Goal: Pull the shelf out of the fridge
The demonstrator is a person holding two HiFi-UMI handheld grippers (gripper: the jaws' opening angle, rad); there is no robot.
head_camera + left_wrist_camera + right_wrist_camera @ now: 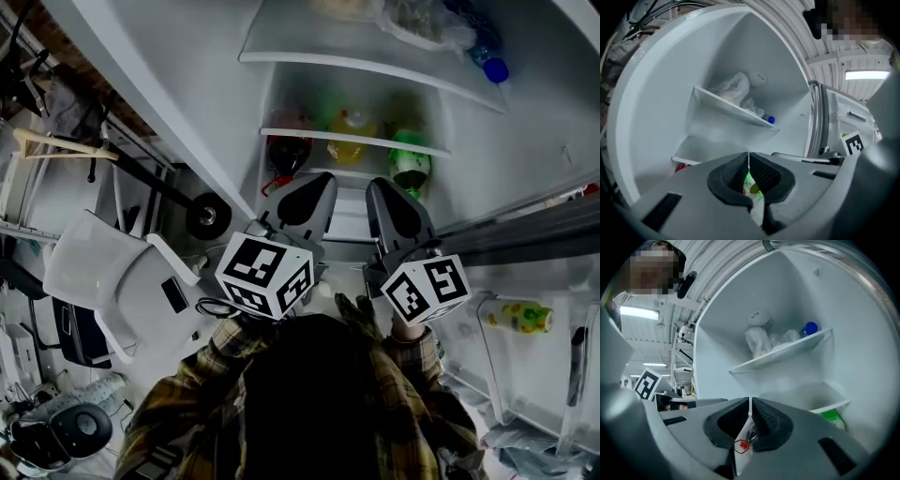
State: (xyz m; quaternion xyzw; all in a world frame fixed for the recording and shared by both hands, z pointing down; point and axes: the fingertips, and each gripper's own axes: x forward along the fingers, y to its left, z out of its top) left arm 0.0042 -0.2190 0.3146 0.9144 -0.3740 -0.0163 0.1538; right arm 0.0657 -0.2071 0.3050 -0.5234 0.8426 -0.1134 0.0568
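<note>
The fridge stands open in front of me. A top shelf (375,66) carries a plastic bag and a blue-capped bottle (489,66). Below it a middle shelf (356,139) has a red bottle (286,152), a yellow bottle (352,141) and a green bottle (410,161) behind it. My left gripper (325,181) and right gripper (377,186) point side by side into the compartment under that shelf, just over a lower white shelf (349,225). The left gripper (749,161) and right gripper (750,408) are both shut, pads together, nothing held. Both gripper views look up at the top shelf (736,110) (783,352).
The fridge door (534,375) hangs open at the right with a yellow bottle (520,317) in its rack. A white chair (103,281) and cluttered gear stand at the left. The fridge's left wall (169,94) runs close beside the left gripper.
</note>
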